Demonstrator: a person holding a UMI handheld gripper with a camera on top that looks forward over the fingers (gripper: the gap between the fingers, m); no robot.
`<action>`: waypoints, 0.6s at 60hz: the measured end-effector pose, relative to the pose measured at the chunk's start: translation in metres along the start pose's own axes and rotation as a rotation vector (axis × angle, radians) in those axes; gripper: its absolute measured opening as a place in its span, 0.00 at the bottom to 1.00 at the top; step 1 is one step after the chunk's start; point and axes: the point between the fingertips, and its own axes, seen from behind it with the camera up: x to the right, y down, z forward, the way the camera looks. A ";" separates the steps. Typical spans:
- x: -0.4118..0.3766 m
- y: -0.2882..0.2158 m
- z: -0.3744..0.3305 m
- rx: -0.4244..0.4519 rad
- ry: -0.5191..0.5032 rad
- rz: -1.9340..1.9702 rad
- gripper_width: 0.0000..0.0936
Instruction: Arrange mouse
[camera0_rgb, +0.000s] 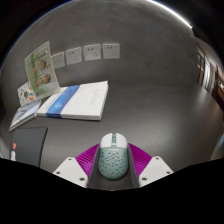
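A pale mint-white mouse (112, 158) with a perforated shell sits between my gripper's (112, 165) two fingers, its front end pointing away from me. The magenta pads (88, 158) press against both of its sides, so the gripper is shut on it. The mouse's rear is hidden low between the fingers. I cannot tell whether it rests on the grey table (150, 115) or is held just above it.
A white box with a blue stripe (75, 100) lies ahead to the left, with a green-and-white packet (40, 70) standing behind it. A dark mat (30, 142) lies at the left. White wall plates (92, 51) sit on the far wall.
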 end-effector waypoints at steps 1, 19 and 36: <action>-0.004 0.002 -0.001 0.002 -0.004 0.010 0.54; -0.033 0.005 -0.033 0.042 -0.015 -0.095 0.46; -0.268 -0.058 -0.145 0.228 -0.255 -0.056 0.47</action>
